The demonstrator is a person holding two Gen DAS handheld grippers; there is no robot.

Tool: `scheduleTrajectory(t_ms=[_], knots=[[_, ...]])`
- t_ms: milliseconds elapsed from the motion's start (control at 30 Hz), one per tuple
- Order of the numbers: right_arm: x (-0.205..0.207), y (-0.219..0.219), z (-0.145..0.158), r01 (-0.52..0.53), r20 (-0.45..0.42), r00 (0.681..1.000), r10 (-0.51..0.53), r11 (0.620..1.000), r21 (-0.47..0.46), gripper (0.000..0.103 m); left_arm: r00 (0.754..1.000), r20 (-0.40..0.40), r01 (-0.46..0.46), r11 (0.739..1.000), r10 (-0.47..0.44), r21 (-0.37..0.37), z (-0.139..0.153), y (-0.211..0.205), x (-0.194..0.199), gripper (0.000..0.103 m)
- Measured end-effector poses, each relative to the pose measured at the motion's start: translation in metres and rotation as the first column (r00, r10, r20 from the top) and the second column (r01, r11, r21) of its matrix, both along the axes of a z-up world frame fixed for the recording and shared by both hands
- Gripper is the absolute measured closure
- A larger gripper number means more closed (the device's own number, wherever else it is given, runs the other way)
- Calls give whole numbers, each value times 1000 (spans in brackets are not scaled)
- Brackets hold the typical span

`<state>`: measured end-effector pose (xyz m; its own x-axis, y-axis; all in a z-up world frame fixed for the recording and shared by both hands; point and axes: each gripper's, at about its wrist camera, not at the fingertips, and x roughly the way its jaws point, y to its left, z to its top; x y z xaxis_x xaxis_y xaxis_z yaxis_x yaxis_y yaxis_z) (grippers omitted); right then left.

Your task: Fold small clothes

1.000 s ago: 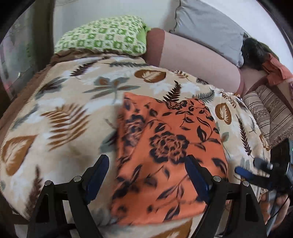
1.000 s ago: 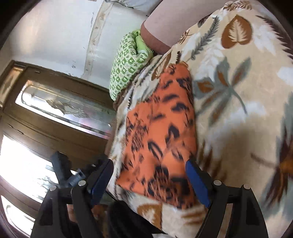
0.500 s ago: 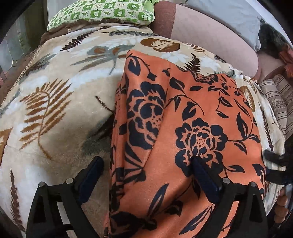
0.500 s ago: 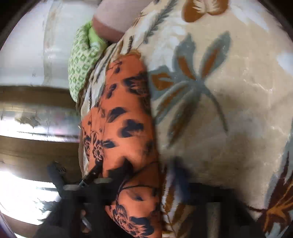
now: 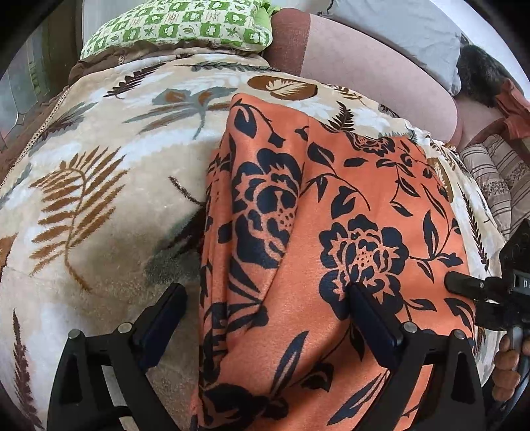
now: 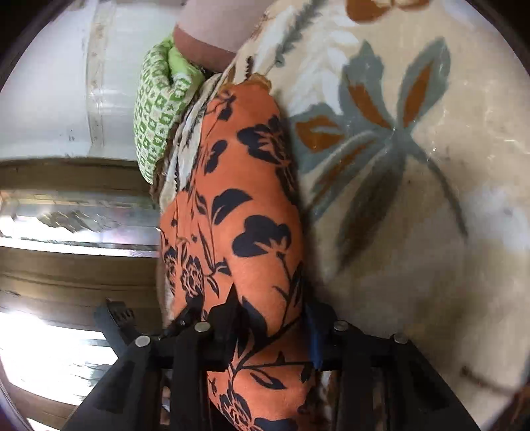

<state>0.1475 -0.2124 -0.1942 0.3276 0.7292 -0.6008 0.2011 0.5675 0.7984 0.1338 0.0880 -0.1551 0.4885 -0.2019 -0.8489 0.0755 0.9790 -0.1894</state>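
An orange cloth with dark flowers [image 5: 331,232] lies on the leaf-patterned blanket [image 5: 99,199] of the bed, filling the lower centre of the left view. The left tongs [image 5: 265,315] are spread wide, one finger on the blanket at lower left, the other pressing on the cloth. The right tongs [image 6: 271,328] are pinching the cloth's edge at the bottom of their view. A green checked pillow [image 5: 179,26] sits at top left
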Motion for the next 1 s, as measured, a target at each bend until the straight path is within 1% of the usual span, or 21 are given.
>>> scheduleTrajectory(t_ms=[33, 67, 100, 133, 200, 233, 300, 367, 400, 433, 500, 533, 567, 600, 667, 700, 733, 767, 867, 967, 1000], knots=[[4, -2, -3, 3, -30, 1000, -2, 1000, 25, 55, 1000, -3, -2, 1000, 2, -2, 0, 0, 1, 3], [9, -6, 2, 15, -40, 999, -14, 999, 37, 53, 1000, -6, -6, 1000, 6, -7, 1, 1, 1, 3], [3, -10, 14, 31, -3, 1000, -31, 999, 11, 44, 1000, -6, -6, 1000, 6, -10, 1, 1, 1, 3], [5, -13, 27, 41, 46, 998, -40, 999, -15, 28, 1000, -3, -4, 1000, 4, -12, 0, 1, 1, 3], [15, -18, 53, 73, 142, 988, -62, 995, -68, 18, 1000, 2, -5, 1000, 5, -9, -1, 1, 1, 3], [23, -18, 57, 70, 154, 986, -57, 995, -77, 17, 1000, 1, -7, 1000, 7, -7, 0, 0, 1, 2], [47, -11, 49, 35, 130, 991, -23, 996, -85, 17, 1000, -1, -9, 1000, 9, -5, -1, 0, 2, 2], [72, -3, 27, -5, 65, 998, 10, 997, -80, 17, 1000, 0, -10, 1000, 10, -5, -1, 1, 1, 2], [80, 4, 16, -22, 45, 999, 25, 998, -55, 34, 1000, -1, -10, 1000, 10, -5, -1, 0, 1, 2], [82, 8, 13, -31, 38, 999, 33, 998, -52, 70, 1000, -1, -10, 1000, 10, -4, -1, 1, 1, 2], [76, 12, 19, -4, 74, 997, 11, 995, -100, 70, 1000, 0, -11, 1000, 11, -3, -1, 0, 1, 2], [75, 13, 12, 9, 54, 999, -3, 993, -120, 70, 1000, 0, -9, 1000, 9, 1, -2, -1, 1, 2], [74, 10, 2, 21, 22, 1000, -19, 994, -104, 70, 1000, 1, -9, 1000, 9, 7, -2, -2, 2, 2], [75, 7, -6, 40, -1, 999, -40, 997, -66, 66, 1000, -1, -13, 1000, 13, 8, -1, -2, 2, 2], [72, 9, 5, 30, 23, 999, -29, 997, -76, 55, 1000, -2, -16, 1000, 16, 2, -1, 0, 1, 2], [69, 12, 15, 13, 38, 999, -9, 995, -102, 41, 1000, -1, -14, 1000, 14, -1, -1, 1, 1, 2], [63, 12, 23, 0, 60, 998, 6, 994, -112, 34, 1000, 0, -14, 1000, 14, -2, -1, 1, 1, 2], [56, 12, 33, -6, 88, 996, 17, 992, -125, 33, 1000, 0, -15, 1000, 15, -1, -1, 1, 1, 2], [39, 12, 52, -9, 132, 991, 29, 988, -152, 33, 1000, 1, -17, 1000, 17, 1, -1, 0, 1, 2], [18, 13, 67, -24, 168, 985, 41, 995, -102, 33, 1000, 2, -15, 1000, 15, 0, -1, 0, 1, 2], [5, 10, 73, -44, 187, 981, 57, 997, -70, 33, 1000, 1, -16, 1000, 16, 1, -1, 0, 1, 2]])
